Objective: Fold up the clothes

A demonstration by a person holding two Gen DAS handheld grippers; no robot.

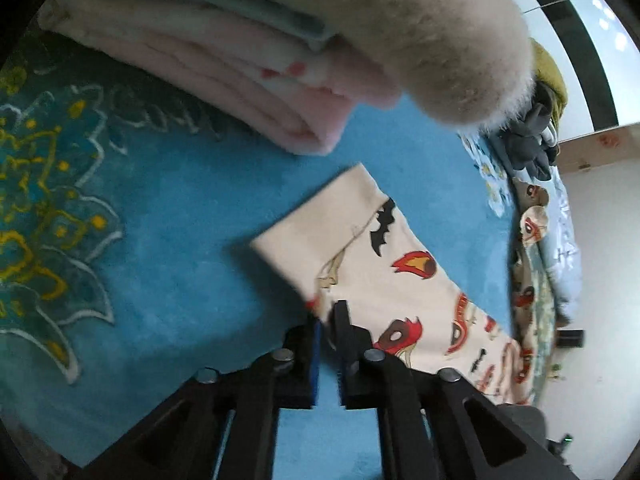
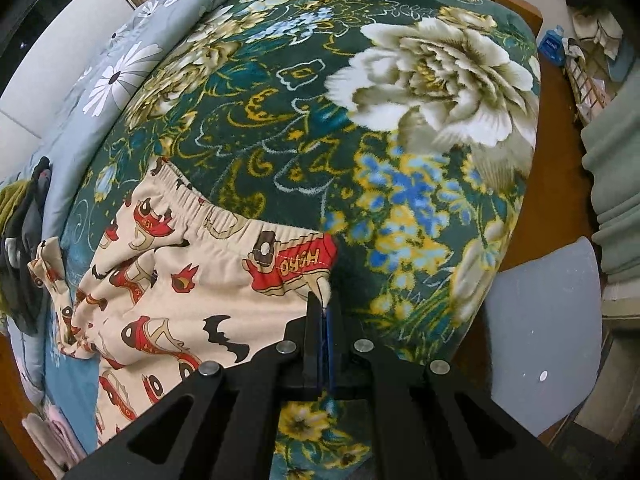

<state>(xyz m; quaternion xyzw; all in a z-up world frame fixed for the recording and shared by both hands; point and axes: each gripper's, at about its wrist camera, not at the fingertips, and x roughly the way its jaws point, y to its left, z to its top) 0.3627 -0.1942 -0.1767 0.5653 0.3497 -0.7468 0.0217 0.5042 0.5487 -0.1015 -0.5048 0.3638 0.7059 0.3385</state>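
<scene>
1. A pair of cream cotton trousers [image 2: 168, 292], printed with red cartoon figures, flames and black bats, is spread across a bed covered by a plush blanket [image 2: 304, 128].
2. The blanket is thick and fuzzy; in the right wrist view it is dark green with a large cream peony [image 2: 436, 80] and blue and yellow blossoms, while in the left wrist view a plain blue area [image 1: 192, 216] with yellow and white outlines is seen.
3. The right gripper [image 2: 323, 312] is closed tight on the corner of the gathered elastic waistband [image 2: 248, 236], the fabric being pinched into a small point between the black fingers, with a blue pad visible between them.
4. The left gripper [image 1: 328, 320] is closed to a narrow gap on the side edge of a trouser leg [image 1: 360, 232], near its plain folded cuff; the leg is stretched flat and smooth away from the fingers.
5. A stack of folded fleece [image 1: 224, 64], pale pink with a light blue layer on top, is seen beyond the leg, well apart from it.
6. A fluffy beige mass [image 1: 432, 40], blurred and close to the lens, overhangs the stack.
7. A grey quilt with white daisies [image 2: 116, 64] lies along the far edge of the bed, and crumpled dark and olive garments [image 1: 540, 128] are heaped beside it.
</scene>
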